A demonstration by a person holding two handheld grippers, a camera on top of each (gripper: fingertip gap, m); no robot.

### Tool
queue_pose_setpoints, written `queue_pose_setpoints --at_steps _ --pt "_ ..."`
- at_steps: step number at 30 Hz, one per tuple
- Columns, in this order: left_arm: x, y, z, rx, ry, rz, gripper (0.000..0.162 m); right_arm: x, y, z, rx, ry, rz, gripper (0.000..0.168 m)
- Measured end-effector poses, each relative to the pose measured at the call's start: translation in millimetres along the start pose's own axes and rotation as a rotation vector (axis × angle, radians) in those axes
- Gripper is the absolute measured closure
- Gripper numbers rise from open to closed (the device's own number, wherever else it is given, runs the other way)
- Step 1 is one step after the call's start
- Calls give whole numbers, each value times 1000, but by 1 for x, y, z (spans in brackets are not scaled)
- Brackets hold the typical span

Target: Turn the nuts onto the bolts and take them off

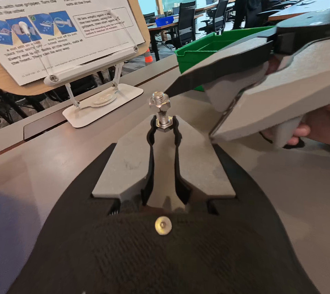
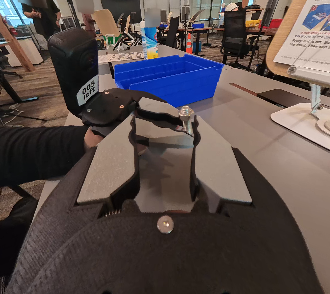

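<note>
left tool [image 1: 162,121] clamping bolt [image 1: 161,117] upright (nut [image 1: 159,101] atop)

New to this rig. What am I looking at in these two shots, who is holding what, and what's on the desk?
No robot arm here: a person holds a hand-held two-finger gripper in each hand, and each gripper carries a wide-angle camera looking along its own fingers.

The left wrist view shows the left gripper shut on the head end of a bolt, which stands upright. A nut sits near the top of its thread. The right gripper comes in from the right side, its tip right by the nut.

The right wrist view shows the right gripper, fingers wide apart, with the bolt close to one finger. Whether that finger touches it, I cannot tell.

On the grey desk: a blue bin, a green bin, and an instruction sheet on a white stand.
</note>
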State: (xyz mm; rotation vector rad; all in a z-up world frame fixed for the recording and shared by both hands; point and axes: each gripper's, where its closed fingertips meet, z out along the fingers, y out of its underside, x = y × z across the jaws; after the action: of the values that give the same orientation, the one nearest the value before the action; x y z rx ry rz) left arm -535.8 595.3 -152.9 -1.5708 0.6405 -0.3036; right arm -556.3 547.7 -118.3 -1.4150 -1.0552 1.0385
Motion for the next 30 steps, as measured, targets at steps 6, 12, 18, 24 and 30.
queue_pose_setpoints --at_steps 6,12,18,24,30 --pt "27 1 2 -13 99 88 146 -2 6 6 -26 -2 -7 103" --pt "13 3 1 -23 68 9 146 12 0 -3 -11 37 21 112" --pt "29 1 2 -14 127 51 146 22 14 -3 -103 116 -46 153" --pt "27 -2 0 11 123 36 146 25 11 -6 -76 76 67 154" --pt "25 -5 -1 23 140 -25 146 27 12 -6 -74 68 102 153"
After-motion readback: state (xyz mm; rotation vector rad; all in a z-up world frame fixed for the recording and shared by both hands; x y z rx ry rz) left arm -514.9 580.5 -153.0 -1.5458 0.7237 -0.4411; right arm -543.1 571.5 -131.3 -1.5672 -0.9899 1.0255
